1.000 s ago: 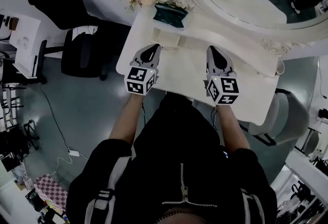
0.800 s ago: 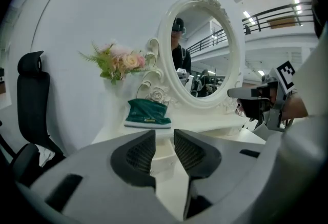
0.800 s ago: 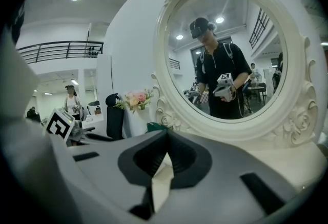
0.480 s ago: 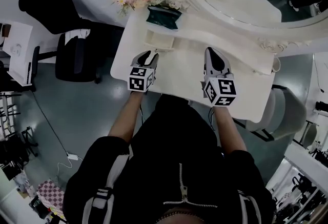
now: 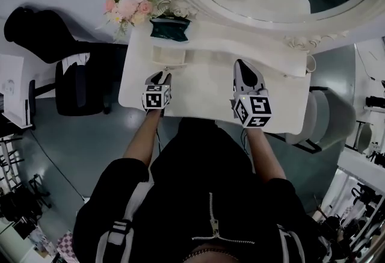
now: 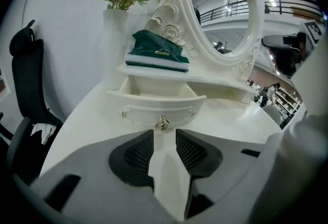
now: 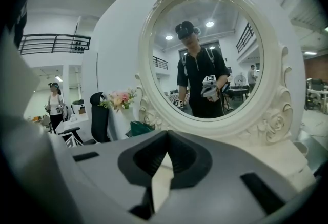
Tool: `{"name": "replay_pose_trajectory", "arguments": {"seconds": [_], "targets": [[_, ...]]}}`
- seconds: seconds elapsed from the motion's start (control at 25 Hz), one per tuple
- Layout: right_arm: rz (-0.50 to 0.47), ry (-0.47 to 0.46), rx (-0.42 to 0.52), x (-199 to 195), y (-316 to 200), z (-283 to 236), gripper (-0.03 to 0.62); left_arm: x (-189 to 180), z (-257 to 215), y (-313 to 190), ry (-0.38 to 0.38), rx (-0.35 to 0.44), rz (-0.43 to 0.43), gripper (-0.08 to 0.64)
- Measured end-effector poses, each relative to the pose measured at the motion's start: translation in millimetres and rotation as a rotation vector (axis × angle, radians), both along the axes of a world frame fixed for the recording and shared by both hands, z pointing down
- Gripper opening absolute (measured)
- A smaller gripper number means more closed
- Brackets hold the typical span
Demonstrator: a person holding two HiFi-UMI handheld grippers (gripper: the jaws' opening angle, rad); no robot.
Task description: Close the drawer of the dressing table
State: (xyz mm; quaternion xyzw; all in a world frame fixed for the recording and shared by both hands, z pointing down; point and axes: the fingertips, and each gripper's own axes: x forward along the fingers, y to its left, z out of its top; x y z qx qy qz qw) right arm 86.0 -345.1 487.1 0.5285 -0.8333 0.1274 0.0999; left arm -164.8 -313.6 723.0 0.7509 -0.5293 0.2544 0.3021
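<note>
The white dressing table [image 5: 210, 102] has a small drawer [image 5: 167, 56] pulled out at its back left, under a shelf. The left gripper view shows the drawer's curved front [image 6: 159, 107] with a metal knob [image 6: 162, 123] at its middle. My left gripper [image 5: 163, 77] [image 6: 164, 135] is low over the table top just in front of that knob. It is open, with nothing between its fingers. My right gripper [image 5: 242, 66] [image 7: 165, 138] hovers over the middle of the table, pointing at the oval mirror [image 7: 205, 54]. Its tips meet and hold nothing.
A dark green pouch [image 5: 169, 28] [image 6: 158, 53] lies on the shelf above the drawer, and a vase of pink flowers [image 5: 129, 6] stands at the back left corner. A black office chair [image 5: 72, 84] is left of the table, and a grey chair [image 5: 328, 117] is to its right.
My left gripper has sunk toward the table top and now sits in front of the drawer. The right gripper has shifted only a little. The head view has swung, so the table sits further left.
</note>
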Motion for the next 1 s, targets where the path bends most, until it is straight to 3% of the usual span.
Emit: {"name": "replay_pose_trajectory", "arguments": {"seconds": [0.28, 0.44, 1.0], "targets": [[0.038, 0.008, -0.010, 16.1, 2.2, 3.2, 0.002, 5.0, 7.8, -15.5, 0.023, -0.018, -0.016, 0.155], [0.056, 0.009, -0.013, 22.7, 2.9, 4.5, 0.003, 4.6, 11.6, -18.3, 0.012, -0.039, -0.027, 0.115], [0.065, 0.003, -0.010, 24.9, 2.6, 3.4, 0.002, 3.7, -3.6, -21.2, -0.028, 0.030, -0.023, 0.098]]}}
